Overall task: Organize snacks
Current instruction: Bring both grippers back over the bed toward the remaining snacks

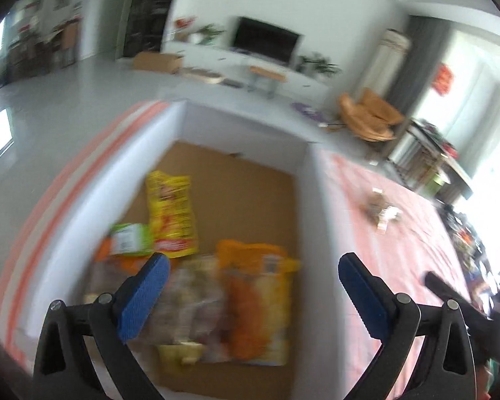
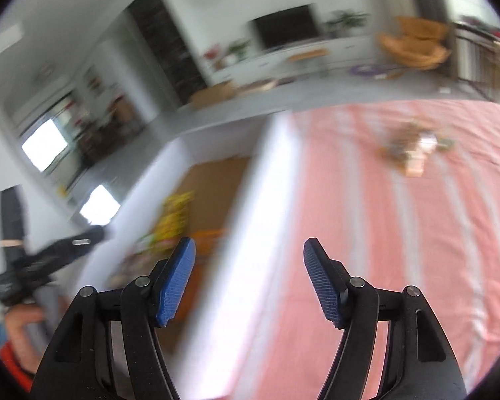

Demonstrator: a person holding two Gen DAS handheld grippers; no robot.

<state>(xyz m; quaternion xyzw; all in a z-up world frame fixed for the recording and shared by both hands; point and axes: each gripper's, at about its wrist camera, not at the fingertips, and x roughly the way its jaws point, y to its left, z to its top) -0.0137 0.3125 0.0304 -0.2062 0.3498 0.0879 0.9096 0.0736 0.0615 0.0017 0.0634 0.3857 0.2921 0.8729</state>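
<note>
Two blurred wrist views show a white box [image 1: 243, 130] with a brown cardboard floor, sitting on a pink striped cloth [image 1: 400, 220]. In the left wrist view the box fills the middle of the frame. Snack bags lie flat inside it toward the lower left: a yellow bag [image 1: 171, 213], a green packet [image 1: 130, 238] beside it, an orange bag [image 1: 256, 300] and a clear packet [image 1: 190, 303], overlapping one another. The left gripper [image 1: 250, 300] hangs above them, fingers spread wide and gripping nothing, probably placed over the box for dropping things in. In the right wrist view the right gripper [image 2: 250, 283] is also spread and empty, above the box's white wall at centre frame. A small pile of snacks [image 2: 413, 148] waits on the cloth at the upper right, well apart from the box.
</note>
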